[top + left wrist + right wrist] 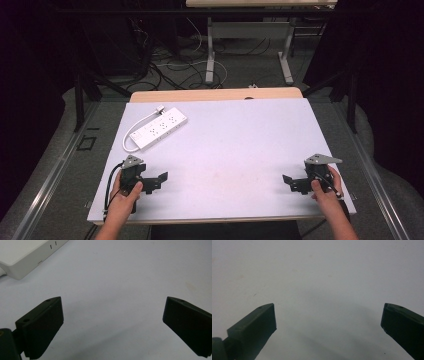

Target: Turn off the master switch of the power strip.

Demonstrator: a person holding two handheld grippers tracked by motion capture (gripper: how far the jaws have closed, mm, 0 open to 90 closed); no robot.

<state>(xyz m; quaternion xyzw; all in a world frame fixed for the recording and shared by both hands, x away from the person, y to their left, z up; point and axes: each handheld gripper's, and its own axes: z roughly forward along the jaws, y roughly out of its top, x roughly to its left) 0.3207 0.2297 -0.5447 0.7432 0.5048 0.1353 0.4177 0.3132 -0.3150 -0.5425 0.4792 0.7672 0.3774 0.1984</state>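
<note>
Nothing is being gripped yet: the work with the power strip (158, 126) looks to be at its very start. The strip is lying flat on the white bench (240, 145), in its far left part, its cord (134, 131) looping round the near end and its plug (160, 108) resting just beyond the far end. The left hand-held gripper (156, 181) is sitting nearer the person than the strip and a little apart from it, jaws spread wide and holding nothing. The right hand-held gripper (291, 182) is waiting well away from the strip, over at the opposite side, jaws likewise spread and holding nothing. What is left, by my reckoning, is everything: the approach, the grasp and whatever follows.

The left gripper view is showing a corner of the strip (27, 255) close up, with slots in its top face, off beyond the left jaw. The right gripper view is giving bare bench (319, 277) with faint marks, possibly stains; it is too soft to say.
</note>
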